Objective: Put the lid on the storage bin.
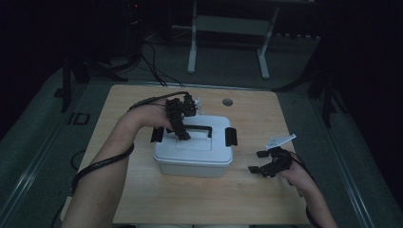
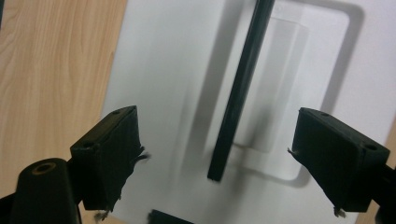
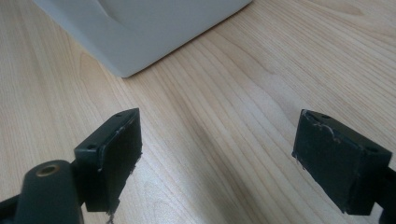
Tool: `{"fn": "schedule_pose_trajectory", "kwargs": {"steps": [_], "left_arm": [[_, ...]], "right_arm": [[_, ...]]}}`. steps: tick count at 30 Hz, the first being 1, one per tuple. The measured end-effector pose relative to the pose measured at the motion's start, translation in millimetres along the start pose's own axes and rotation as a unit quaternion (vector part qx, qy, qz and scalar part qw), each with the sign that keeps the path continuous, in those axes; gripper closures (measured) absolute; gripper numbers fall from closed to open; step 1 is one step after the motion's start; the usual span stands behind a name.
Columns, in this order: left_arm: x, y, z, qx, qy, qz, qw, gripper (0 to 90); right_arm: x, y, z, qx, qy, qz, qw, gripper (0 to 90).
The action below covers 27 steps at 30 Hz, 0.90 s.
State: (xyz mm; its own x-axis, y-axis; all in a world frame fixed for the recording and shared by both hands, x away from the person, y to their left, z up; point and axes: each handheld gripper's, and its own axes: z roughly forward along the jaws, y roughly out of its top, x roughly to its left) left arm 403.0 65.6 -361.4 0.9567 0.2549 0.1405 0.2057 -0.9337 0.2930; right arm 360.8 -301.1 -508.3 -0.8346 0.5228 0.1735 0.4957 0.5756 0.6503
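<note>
Left tool (image 2: 217, 154) agape above box handle (image 2: 240, 88), seemingly clear

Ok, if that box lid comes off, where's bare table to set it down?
Widest bare wood is the near strip between the white box and the table's front edge, though the left forearm crosses its left end. The far-right corner beyond the small round insert is bare too. Right of the box is crowded by the right gripper; the left gripper hangs over the lid.

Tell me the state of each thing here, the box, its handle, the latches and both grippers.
White box: lid on.
Black handle: between the left jaws, ungripped.
Right latch: against the box end; whether fastened, unclear.
Left gripper: open above the lid.
Right gripper: open, over bare table.
</note>
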Motion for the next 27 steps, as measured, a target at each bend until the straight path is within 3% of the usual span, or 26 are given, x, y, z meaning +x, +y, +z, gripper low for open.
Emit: {"fn": "schedule_pose_trajectory", "kwargs": {"steps": [4, 8, 14, 20, 27], "left_arm": [[-2.6, -19.6, 0.5, -0.025, 0.009, -0.010, 0.9996, 13.6], [-3.5, -36.0, 2.2, -0.025, 0.019, -0.024, 0.9992, 13.6], [-9.9, -58.1, -5.4, -0.056, 0.018, -0.038, 0.9975, 13.5], [-12.8, -84.7, -6.1, -0.058, 0.019, -0.057, 0.9965, 13.5], [-20.1, -116.6, -4.6, -0.097, 0.017, -0.086, 0.9914, 13.0]], "right_arm": [[0.5, 1.1, -0.2, 0.001, -0.001, -0.001, 1.0000, 15.2], [1.5, 2.9, -1.3, 0.000, -0.003, -0.004, 1.0000, 15.2], [1.3, 2.3, -0.9, 0.001, -0.002, -0.001, 1.0000, 15.2], [2.2, 2.4, 0.9, 0.002, -0.003, -0.003, 1.0000, 15.2], [3.5, 1.2, 0.1, 0.000, -0.003, -0.001, 1.0000, 15.2]]}}
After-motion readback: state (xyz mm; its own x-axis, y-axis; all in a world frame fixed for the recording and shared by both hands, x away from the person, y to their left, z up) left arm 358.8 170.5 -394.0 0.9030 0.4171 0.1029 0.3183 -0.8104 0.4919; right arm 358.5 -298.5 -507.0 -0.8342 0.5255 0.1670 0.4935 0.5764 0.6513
